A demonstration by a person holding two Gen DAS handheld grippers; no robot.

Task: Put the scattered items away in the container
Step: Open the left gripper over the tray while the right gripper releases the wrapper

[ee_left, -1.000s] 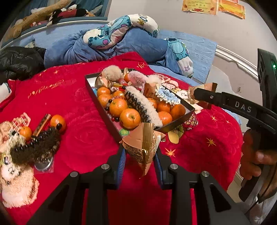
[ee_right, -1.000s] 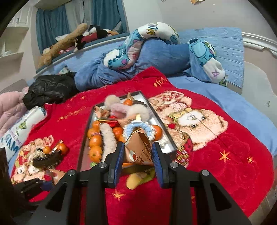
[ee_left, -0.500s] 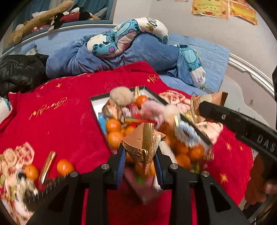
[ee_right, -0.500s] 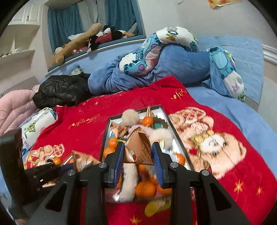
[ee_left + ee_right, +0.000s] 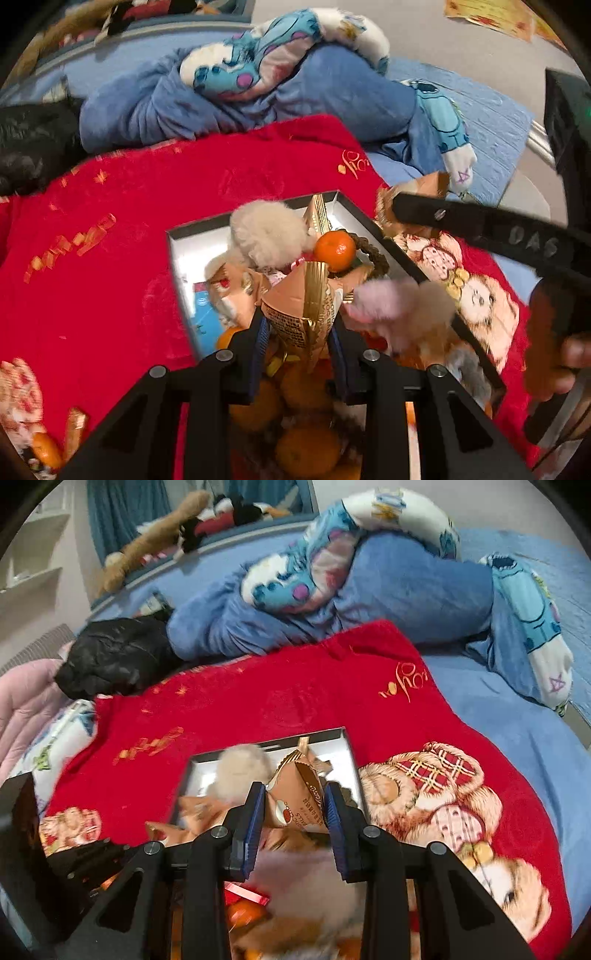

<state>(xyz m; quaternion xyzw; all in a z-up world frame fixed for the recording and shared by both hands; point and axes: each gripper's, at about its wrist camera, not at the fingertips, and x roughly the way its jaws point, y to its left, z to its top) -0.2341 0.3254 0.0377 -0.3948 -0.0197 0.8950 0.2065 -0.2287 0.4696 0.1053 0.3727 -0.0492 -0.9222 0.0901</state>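
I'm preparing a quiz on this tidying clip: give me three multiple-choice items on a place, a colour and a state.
1. Where does the tray sit? A on the red blanket; B on a shelf; C on the floor.
2. What colour is the pompom at the tray's far end? A green; B beige; C black.
3. What is the left gripper doing? A empty, wide open; B gripping an orange; C shut on a snack packet.

Answers: 1 A, red cloth surrounds it. 2 B, pale beige fluff. 3 C, pads press the packet's sides.

Even indoor light, colours saturated. Motion blur smears both views, worst near the lower edges. Fisheye bends the scene; black vignette fills the corners.
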